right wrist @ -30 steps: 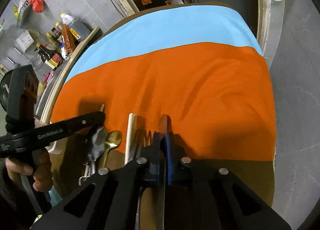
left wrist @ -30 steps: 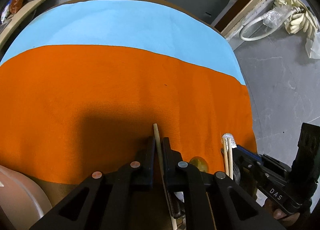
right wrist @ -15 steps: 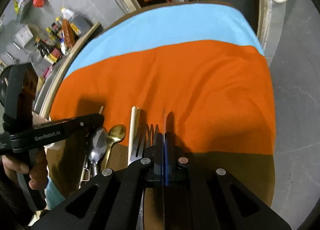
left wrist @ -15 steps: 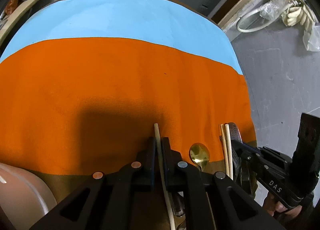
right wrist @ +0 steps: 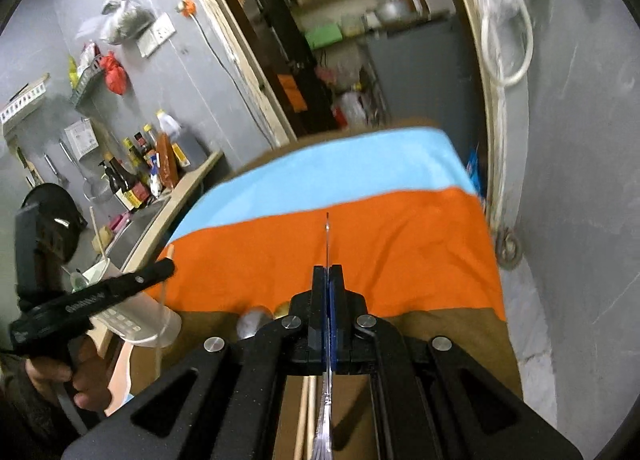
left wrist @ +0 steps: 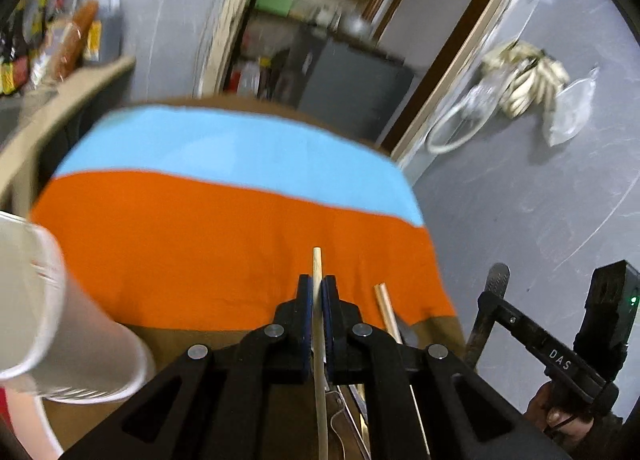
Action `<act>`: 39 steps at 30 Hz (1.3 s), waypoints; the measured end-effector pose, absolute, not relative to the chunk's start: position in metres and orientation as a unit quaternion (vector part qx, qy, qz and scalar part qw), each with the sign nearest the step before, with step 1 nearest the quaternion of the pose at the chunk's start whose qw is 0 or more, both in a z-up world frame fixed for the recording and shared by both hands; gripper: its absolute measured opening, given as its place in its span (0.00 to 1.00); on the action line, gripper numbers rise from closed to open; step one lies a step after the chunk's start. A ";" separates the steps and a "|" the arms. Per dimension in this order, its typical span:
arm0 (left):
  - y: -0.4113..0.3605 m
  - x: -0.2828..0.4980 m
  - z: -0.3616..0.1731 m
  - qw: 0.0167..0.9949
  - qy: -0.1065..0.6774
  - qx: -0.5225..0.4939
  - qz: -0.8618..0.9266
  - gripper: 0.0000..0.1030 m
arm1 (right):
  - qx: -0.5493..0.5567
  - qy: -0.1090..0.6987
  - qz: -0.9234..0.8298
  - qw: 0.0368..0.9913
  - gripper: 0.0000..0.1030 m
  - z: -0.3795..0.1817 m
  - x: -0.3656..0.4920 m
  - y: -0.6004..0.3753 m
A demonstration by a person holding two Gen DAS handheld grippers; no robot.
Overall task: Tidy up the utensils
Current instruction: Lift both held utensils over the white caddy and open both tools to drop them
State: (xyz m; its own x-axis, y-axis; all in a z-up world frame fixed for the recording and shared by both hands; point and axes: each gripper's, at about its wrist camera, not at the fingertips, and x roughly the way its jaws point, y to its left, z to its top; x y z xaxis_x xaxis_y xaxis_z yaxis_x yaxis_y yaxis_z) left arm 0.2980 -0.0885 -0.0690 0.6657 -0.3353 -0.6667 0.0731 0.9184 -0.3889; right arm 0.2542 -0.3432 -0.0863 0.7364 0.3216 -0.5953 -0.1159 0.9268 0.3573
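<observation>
The left gripper (left wrist: 316, 294) is clamped on 1 wooden chopstick (left wrist: 317, 264), whose tip juts out over the orange cloth (left wrist: 200, 252). The right gripper (right wrist: 328, 280) is closed on a thin metal utensil (right wrist: 327, 236) seen edge-on (which kind I cannot tell). Both are held above the near edge of the desk (right wrist: 452, 340). The orange cloth and the blue cloth (left wrist: 224, 148) lie bare and open ahead. A white cup (left wrist: 44, 308) is at the left edge.
</observation>
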 end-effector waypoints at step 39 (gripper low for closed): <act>0.175 0.265 0.029 0.970 0.133 -0.200 0.034 0.05 | 0.115 0.190 0.187 0.957 0.01 0.019 0.242 -0.072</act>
